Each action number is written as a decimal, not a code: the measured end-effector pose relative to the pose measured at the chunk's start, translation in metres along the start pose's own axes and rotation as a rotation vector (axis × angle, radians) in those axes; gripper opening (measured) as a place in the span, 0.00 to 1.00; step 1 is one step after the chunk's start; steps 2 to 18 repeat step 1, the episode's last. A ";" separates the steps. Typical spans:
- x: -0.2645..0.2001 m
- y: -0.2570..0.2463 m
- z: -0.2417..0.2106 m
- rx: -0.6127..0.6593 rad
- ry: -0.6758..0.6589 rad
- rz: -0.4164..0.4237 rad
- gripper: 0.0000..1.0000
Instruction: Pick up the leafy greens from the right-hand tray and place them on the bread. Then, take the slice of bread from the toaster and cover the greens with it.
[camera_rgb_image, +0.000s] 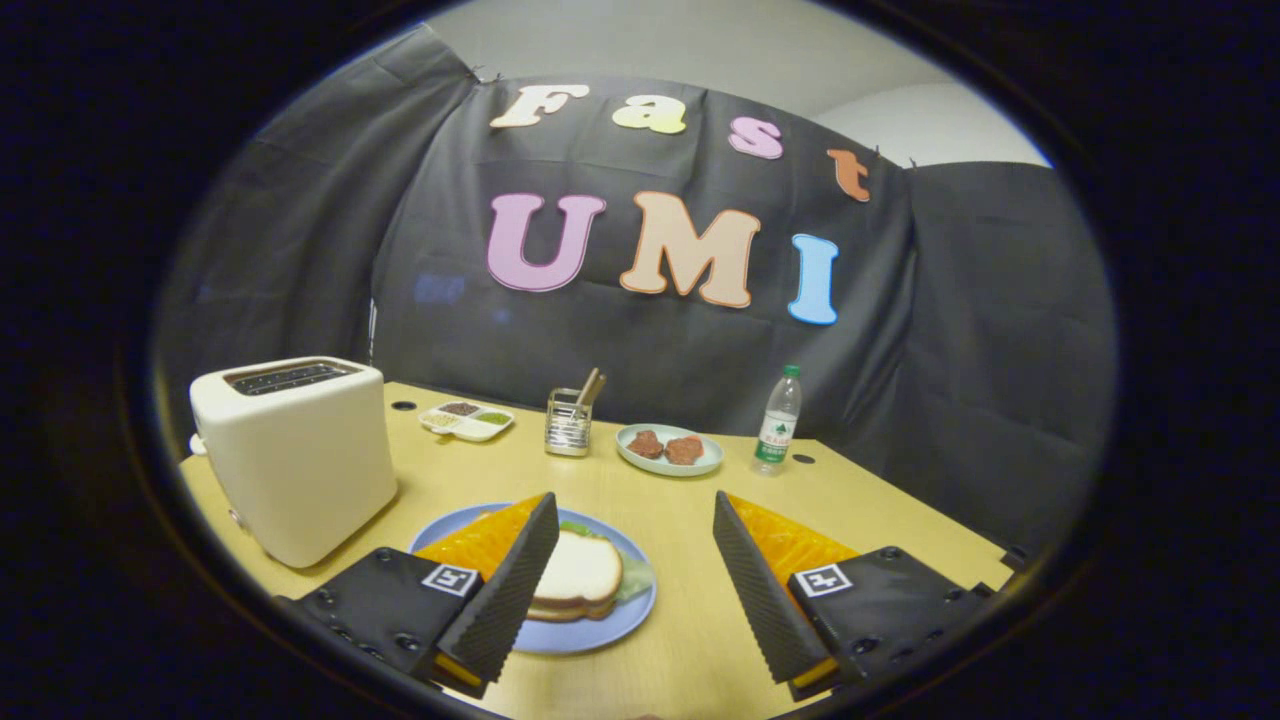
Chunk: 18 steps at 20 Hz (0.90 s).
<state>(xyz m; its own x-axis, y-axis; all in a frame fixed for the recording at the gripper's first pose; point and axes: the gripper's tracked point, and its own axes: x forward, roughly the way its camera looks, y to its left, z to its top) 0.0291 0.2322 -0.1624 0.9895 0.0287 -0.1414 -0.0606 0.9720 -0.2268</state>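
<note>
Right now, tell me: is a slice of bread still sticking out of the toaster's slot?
No: the toaster slot looks empty, and a bread slice lies over greens on the blue plate, beside the open gripper.

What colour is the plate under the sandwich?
Blue: the round blue plate under the white bread sandwich, seen best in the gripper view.

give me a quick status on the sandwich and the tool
Tool open, holding nothing, above the table. Sandwich on the blue plate, top bread on, greens showing at its edge. Toaster slot looks empty. Nothing in the way.
</note>
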 end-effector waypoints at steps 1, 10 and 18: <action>-0.002 0.001 0.003 0.010 -0.006 0.005 0.98; -0.002 0.001 0.003 0.010 -0.006 0.005 0.98; -0.002 0.001 0.003 0.010 -0.006 0.005 0.98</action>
